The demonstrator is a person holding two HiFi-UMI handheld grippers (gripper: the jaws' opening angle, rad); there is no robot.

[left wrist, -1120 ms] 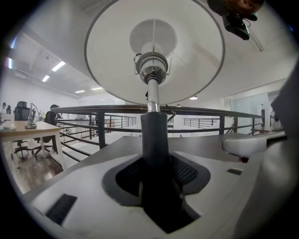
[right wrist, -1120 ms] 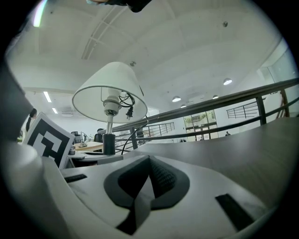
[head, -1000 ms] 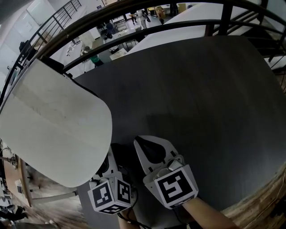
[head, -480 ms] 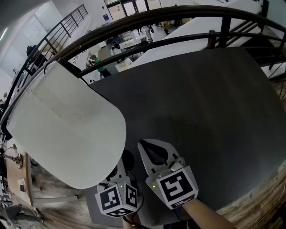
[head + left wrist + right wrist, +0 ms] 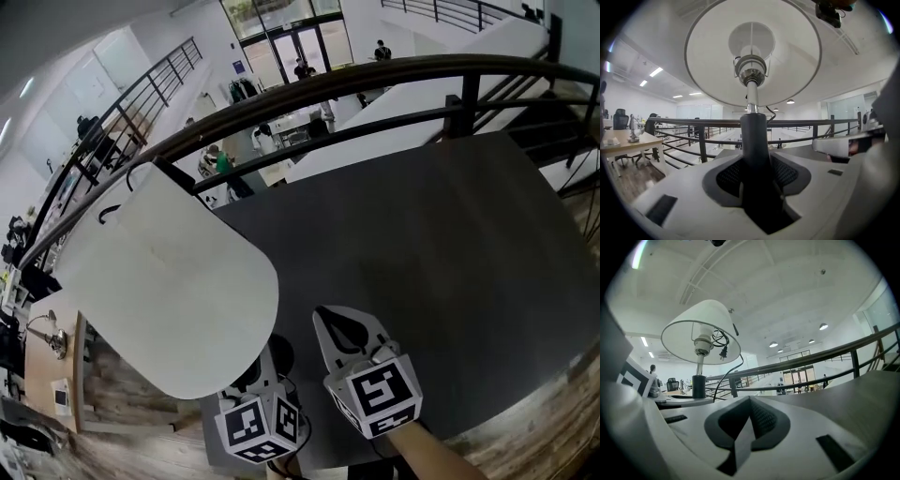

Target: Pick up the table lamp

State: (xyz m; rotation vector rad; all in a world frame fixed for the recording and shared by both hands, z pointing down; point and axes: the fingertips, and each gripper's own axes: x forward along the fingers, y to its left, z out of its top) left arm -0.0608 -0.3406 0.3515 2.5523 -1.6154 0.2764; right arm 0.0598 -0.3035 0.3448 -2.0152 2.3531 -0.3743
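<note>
- Two grippers: left gripper (image 5: 757, 174) clamps the lamp (image 5: 751, 70) stem; grip firm, lift straight.
- Empty right gripper (image 5: 749, 422), jaws together, can steady the shade (image 5: 169, 291) if it tips.

The left gripper (image 5: 754, 173) points almost level, tipped slightly down. Its jaws are clamped on the upright lamp stem (image 5: 753, 136), with the dark pads (image 5: 729, 176) pressing it from both sides. In the head view it sits at the lower left with its marker cube (image 5: 260, 428) facing up, and its front end is mostly hidden. The right gripper (image 5: 330, 319) lies just beside it on the right, pointing the same way, away from the person. Its jaws are pressed together with nothing between them. A bare forearm (image 5: 427, 453) reaches in behind it from the bottom edge.
</note>
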